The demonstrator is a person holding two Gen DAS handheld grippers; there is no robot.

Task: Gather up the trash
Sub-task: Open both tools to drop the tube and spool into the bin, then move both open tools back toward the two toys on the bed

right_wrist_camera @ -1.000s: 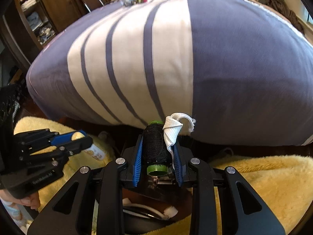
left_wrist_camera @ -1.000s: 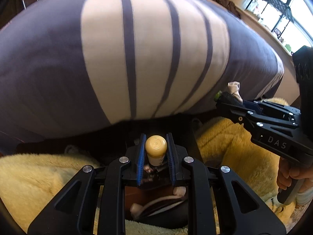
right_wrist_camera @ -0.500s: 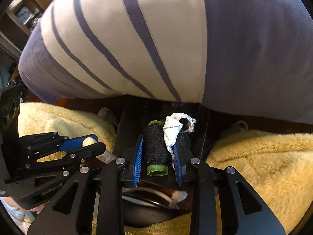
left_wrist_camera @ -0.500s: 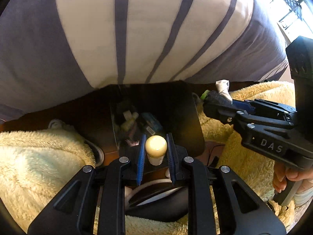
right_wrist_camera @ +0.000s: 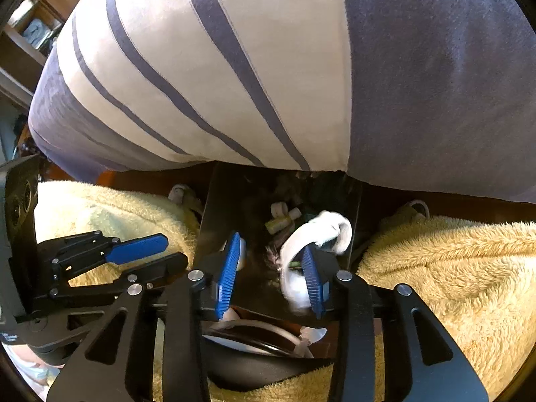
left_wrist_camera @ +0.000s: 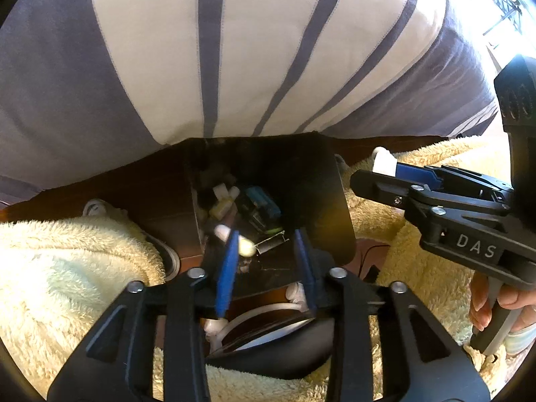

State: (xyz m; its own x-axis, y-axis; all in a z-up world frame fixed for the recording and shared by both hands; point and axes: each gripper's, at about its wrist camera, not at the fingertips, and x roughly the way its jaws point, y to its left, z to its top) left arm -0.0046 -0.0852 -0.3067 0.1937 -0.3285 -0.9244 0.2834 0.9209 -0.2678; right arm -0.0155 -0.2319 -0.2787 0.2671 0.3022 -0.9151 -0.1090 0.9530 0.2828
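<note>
Trouble could come from the white cloth strip [right_wrist_camera: 320, 234]: it is draped over my right gripper's [right_wrist_camera: 269, 268] right-hand pad, and if it clings to the ribbed rubber (it looks soft and limp) it may ride back out of the bin [right_wrist_camera: 227, 201] when I pull away. Both my tools stand wide apart and grip nothing. My left gripper [left_wrist_camera: 266, 261] hangs just above the bin's mouth, and a small cream-capped bottle [left_wrist_camera: 246, 247] sits just beside its left pad, apparently loose among the rubbish. The bin [left_wrist_camera: 321, 194] is dark and tall, tucked against the striped bedding [left_wrist_camera: 234, 50] with fluffy yellow rug [left_wrist_camera: 60, 268] on either side. Inside I see small pale bottles, a blue-green packet [left_wrist_camera: 263, 201] and darker scraps I cannot identify. A careless sideways withdrawal might also knock the bin's rim.
</note>
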